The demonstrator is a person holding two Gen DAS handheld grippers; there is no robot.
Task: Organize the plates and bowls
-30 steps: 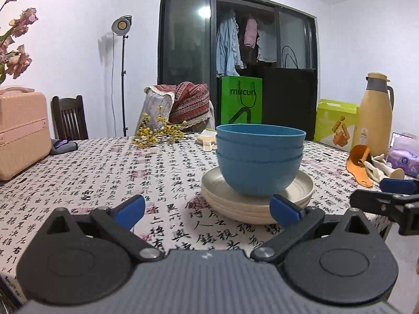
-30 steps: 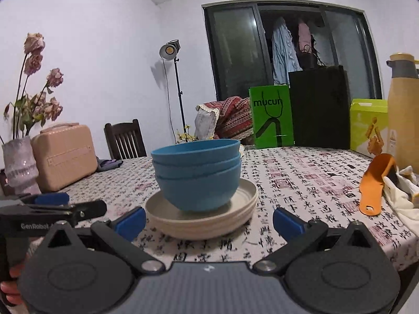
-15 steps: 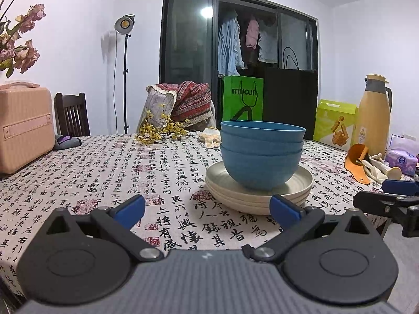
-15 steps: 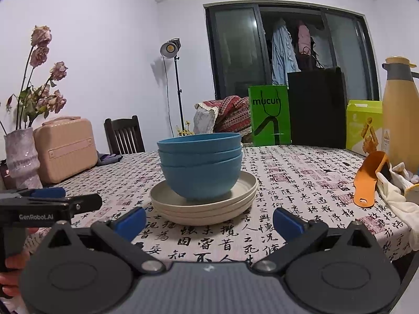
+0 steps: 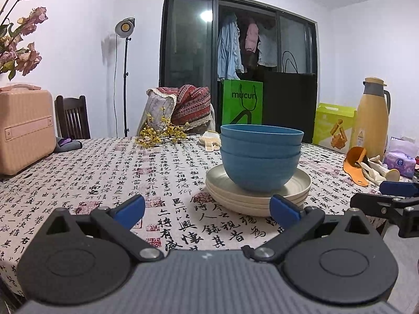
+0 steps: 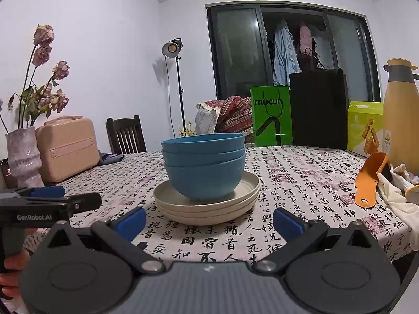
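three nested blue bowls (image 5: 260,157) sit on a stack of three cream round plates (image 5: 258,196), right of centre in the left wrist view and at centre frame in the right wrist view, on a tabletop (image 5: 104,172) covered by a cloth printed with black calligraphy. the left tool (image 5: 208,209) fills the lower foreground of its own view, its blue-tipped fingers spread wide apart and gripping nothing; it also shows at the lower left of the right wrist view, with part of a hand (image 6: 10,274) below it. the right tool (image 6: 209,221) is likewise spread apart and empty, short of the plates; its tips enter the right edge of the left wrist view. judged step: with the stack apparently complete, the tools are either nearing it or done. if the stack is to be shifted, clamp the lowest plate rim from both sides, level and low, since the bowls only rest loosely on top. an orange scoop (image 6: 370,183) and pale gloves (image 6: 398,198) lie at right, well apart.
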